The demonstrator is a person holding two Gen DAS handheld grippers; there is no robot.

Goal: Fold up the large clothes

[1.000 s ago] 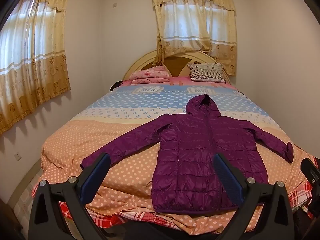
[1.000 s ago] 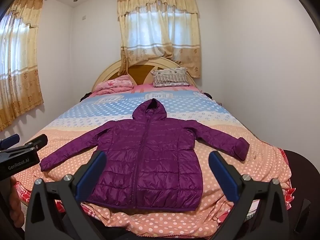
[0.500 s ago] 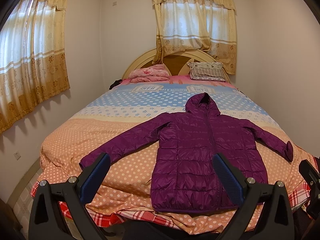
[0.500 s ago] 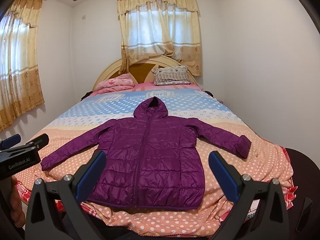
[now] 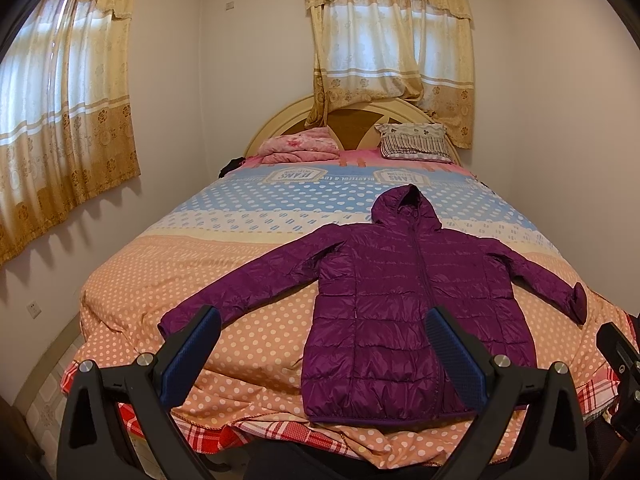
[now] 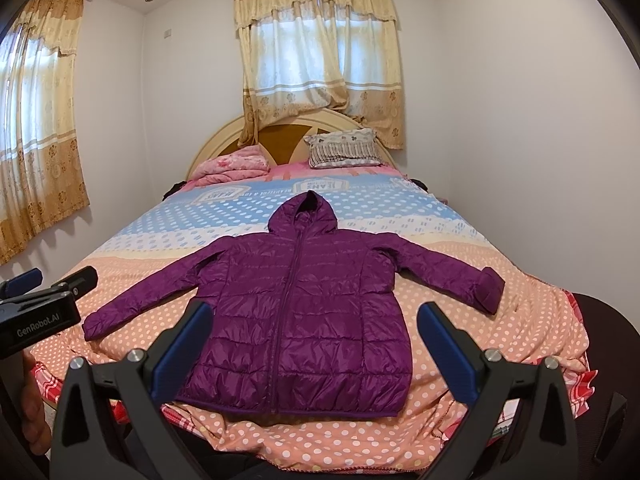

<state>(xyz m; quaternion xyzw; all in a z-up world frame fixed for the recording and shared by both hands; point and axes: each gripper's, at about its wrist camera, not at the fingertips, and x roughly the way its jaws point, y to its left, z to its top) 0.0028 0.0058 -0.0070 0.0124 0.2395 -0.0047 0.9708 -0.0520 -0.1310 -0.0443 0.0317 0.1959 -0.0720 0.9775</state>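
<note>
A purple hooded puffer jacket [image 5: 400,304] [image 6: 304,308] lies flat, front up and zipped, on the foot half of the bed [image 5: 248,280] [image 6: 532,320], both sleeves spread out sideways and the hood pointing to the headboard. My left gripper [image 5: 324,356] hovers open before the bed's foot, over the jacket's left hem and the left sleeve cuff [image 5: 172,322]. My right gripper [image 6: 310,354] is open too, in front of the jacket's hem, touching nothing. The left gripper's body [image 6: 36,312] shows at the right wrist view's left edge.
A polka-dot quilt covers the bed. A folded pink blanket [image 5: 298,148] and a striped pillow [image 5: 416,142] rest by the headboard. Curtained windows [image 5: 388,48] stand behind and on the left wall [image 5: 68,92]. A dark rounded piece of furniture [image 6: 608,344] sits right of the bed.
Both views have drifted slightly: the jacket sits a little higher and farther right in the right wrist view. Both grippers stay open and the jacket has not moved.
</note>
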